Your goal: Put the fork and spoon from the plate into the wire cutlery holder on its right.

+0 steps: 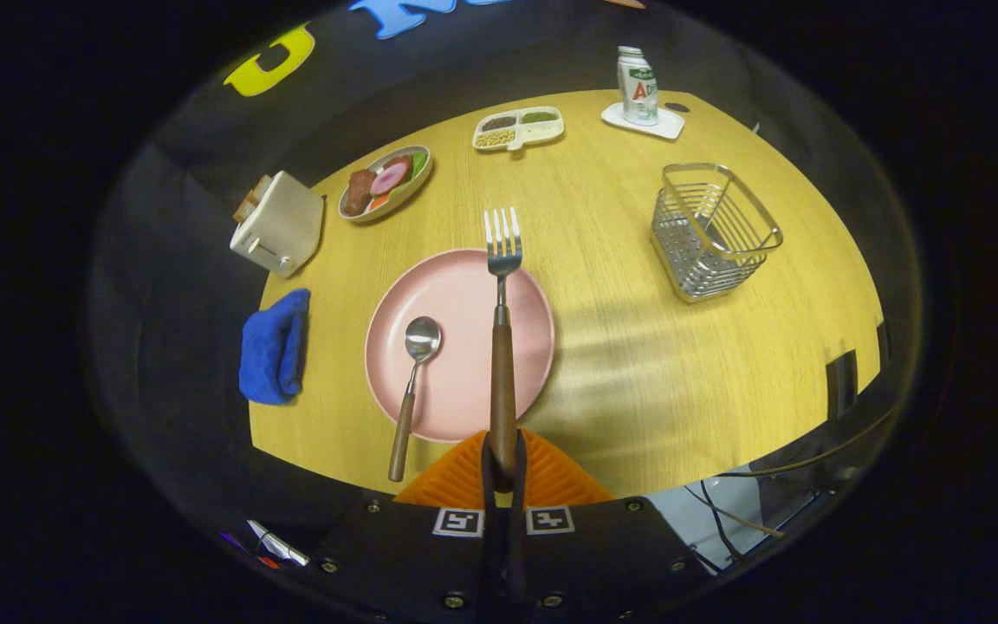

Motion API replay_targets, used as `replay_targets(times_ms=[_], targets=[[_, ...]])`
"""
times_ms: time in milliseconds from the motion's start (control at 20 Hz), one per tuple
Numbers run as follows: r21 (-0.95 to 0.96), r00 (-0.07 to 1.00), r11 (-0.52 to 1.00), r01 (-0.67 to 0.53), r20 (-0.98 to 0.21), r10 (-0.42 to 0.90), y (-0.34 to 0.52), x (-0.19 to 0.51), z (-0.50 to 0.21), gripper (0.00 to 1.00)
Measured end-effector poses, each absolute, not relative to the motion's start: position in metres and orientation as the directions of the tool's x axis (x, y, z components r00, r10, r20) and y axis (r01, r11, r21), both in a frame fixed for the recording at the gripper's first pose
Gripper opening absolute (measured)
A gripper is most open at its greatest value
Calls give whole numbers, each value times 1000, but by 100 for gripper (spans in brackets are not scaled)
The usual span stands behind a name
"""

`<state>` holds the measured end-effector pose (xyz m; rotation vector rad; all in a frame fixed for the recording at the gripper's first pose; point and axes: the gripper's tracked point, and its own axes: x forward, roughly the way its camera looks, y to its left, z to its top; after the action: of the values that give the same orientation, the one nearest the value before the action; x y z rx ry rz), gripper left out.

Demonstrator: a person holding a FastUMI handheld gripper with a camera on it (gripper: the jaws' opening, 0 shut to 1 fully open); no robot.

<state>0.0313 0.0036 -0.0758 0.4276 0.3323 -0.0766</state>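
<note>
My gripper [503, 472] is shut on the wooden handle of the fork [502, 329], which sticks straight out ahead of the fingers, lifted above the pink plate [456, 286], tines pointing away. The spoon [412, 381] lies on the plate's left part, bowl up the plate, its wooden handle hanging over the near rim. The wire cutlery holder [711, 230] stands on the wooden table to the right of the plate and further off, tilted in the fisheye, holding nothing.
A blue cloth [274, 347] lies at the table's left edge, a white toaster [281, 224] behind it. A plate of food [385, 182], a divided snack tray [518, 127] and a carton on a white coaster [639, 87] stand at the far side.
</note>
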Motion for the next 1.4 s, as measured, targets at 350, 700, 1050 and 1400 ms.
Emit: replay_targets(times_ms=[350, 700, 1050, 1400], targets=[[404, 927, 871, 280, -351, -135, -87, -19, -72, 3], [323, 881, 887, 330, -443, -167, -132, -24, -85, 3], [316, 863, 886, 340, -479, -161, -141, -17, -82, 5], [340, 876, 879, 335, -456, -158, -146, -15, -70, 15]])
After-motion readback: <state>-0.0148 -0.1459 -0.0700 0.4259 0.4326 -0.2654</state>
